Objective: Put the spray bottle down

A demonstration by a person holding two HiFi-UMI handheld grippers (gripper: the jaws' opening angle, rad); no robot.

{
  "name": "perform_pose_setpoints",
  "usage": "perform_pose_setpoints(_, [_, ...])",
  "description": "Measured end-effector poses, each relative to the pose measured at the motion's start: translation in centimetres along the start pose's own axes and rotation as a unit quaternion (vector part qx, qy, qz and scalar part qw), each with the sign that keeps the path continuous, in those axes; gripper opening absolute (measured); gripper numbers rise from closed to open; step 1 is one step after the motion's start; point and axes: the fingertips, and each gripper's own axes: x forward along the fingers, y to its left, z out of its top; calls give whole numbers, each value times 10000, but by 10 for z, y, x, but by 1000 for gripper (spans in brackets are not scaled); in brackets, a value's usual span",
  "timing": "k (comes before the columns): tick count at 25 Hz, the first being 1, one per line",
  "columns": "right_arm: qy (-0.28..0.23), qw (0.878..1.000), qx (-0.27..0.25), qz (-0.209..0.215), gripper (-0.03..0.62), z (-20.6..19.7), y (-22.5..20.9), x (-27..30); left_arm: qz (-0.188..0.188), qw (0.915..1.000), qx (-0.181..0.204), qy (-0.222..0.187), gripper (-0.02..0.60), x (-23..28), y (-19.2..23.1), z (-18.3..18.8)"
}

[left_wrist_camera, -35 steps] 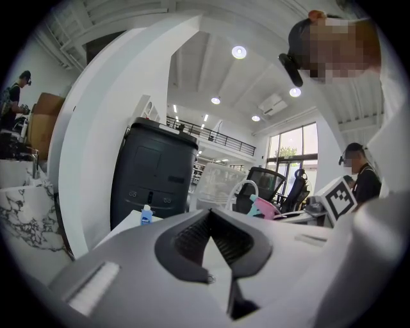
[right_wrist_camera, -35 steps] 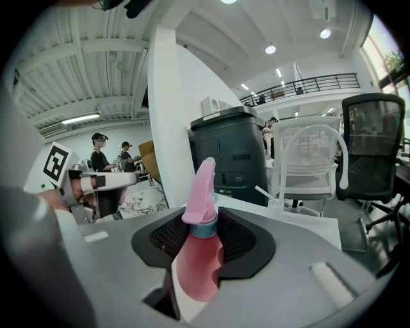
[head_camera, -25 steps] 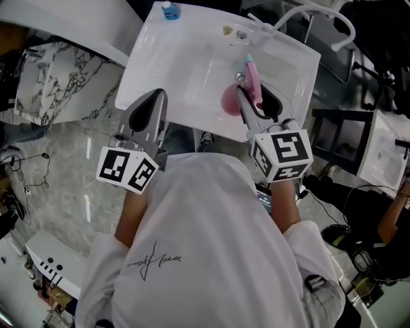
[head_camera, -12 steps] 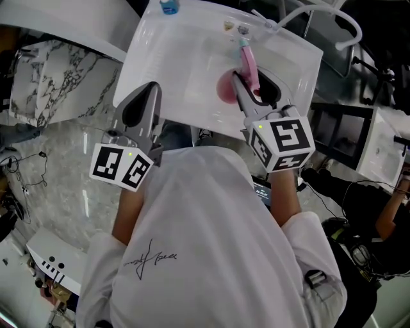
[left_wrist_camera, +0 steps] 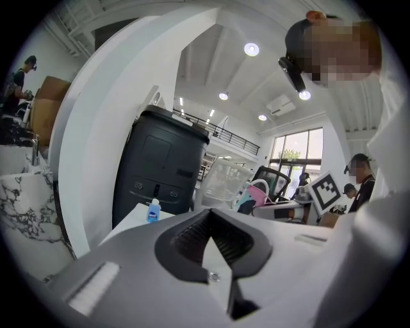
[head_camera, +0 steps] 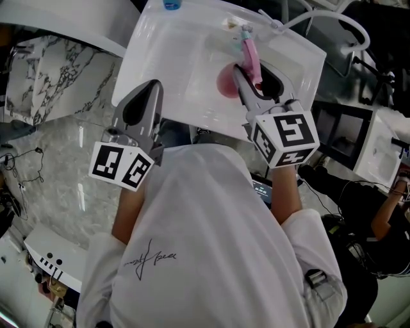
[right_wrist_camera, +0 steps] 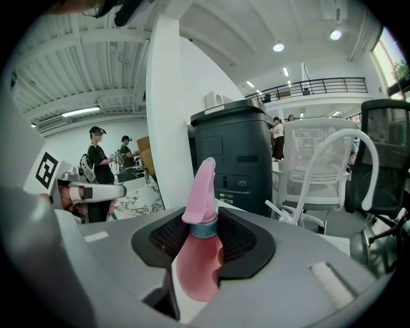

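Observation:
The pink spray bottle [head_camera: 225, 82] has a round body, a teal collar and a pink spray head [head_camera: 251, 56]. My right gripper [head_camera: 246, 80] is shut on it and holds it over the white sink basin [head_camera: 166, 64], close to the tap [head_camera: 242, 29]. In the right gripper view the bottle [right_wrist_camera: 200, 256] stands upright between the jaws of the right gripper [right_wrist_camera: 202, 237]. My left gripper [head_camera: 142, 106] hovers at the basin's near left edge, shut with nothing in it. In the left gripper view, the left gripper [left_wrist_camera: 211, 240] shows its jaws closed together.
A small blue bottle [head_camera: 170, 4] stands on the sink's far left corner, also seen as the small blue bottle [left_wrist_camera: 152, 211]. A dark bin [right_wrist_camera: 234, 160] and a white hose [right_wrist_camera: 333, 160] lie beyond the sink. Marble flooring [head_camera: 57, 147] lies to the left. People stand in the background.
The right gripper has carried the spray bottle farther over the basin, toward the tap. The left gripper has shifted slightly along the basin's near edge.

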Motion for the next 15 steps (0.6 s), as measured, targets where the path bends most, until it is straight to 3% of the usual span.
perform_pose_setpoints(15, [16,9999,-54,-116,133,12,-19,27,64,9999,-79,114,54,7,18,0])
